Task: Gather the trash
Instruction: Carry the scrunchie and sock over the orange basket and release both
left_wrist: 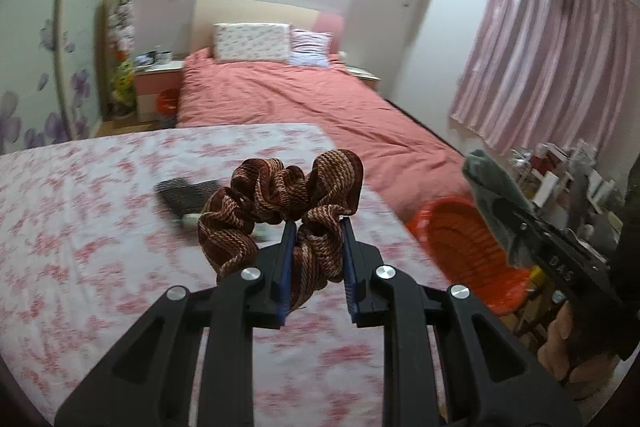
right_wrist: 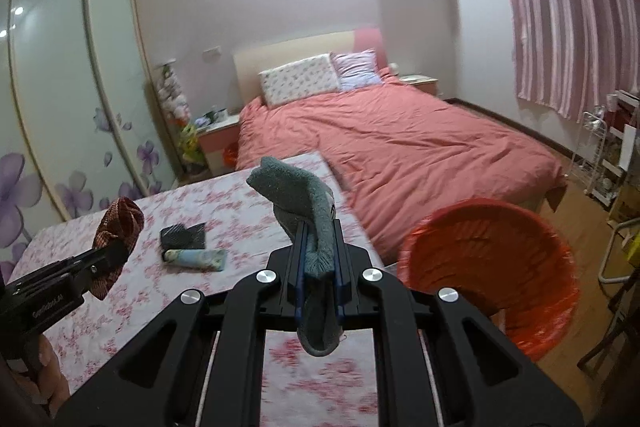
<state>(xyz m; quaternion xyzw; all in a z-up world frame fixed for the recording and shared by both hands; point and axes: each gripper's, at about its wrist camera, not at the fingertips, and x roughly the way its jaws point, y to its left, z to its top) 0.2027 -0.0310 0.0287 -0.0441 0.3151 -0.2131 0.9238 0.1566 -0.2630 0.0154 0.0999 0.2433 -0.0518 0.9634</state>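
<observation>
Left wrist view: left gripper (left_wrist: 316, 227) clamped on brown striped scrunchie (left_wrist: 280, 199), held above floral-cloth table (left_wrist: 80, 227). Right gripper (left_wrist: 516, 223) at right edge, pinching grey sock (left_wrist: 490, 187) over orange trash bin (left_wrist: 460, 239).

Right wrist view: right gripper (right_wrist: 320, 231) closed on grey sock (right_wrist: 304, 203), lifted off table (right_wrist: 224, 199). Orange trash bin (right_wrist: 492, 267) just right of table. Black pouch (right_wrist: 183, 235) and tube (right_wrist: 196, 260) lie on table. Left gripper (right_wrist: 116, 251) grips scrunchie (right_wrist: 118, 227).
</observation>
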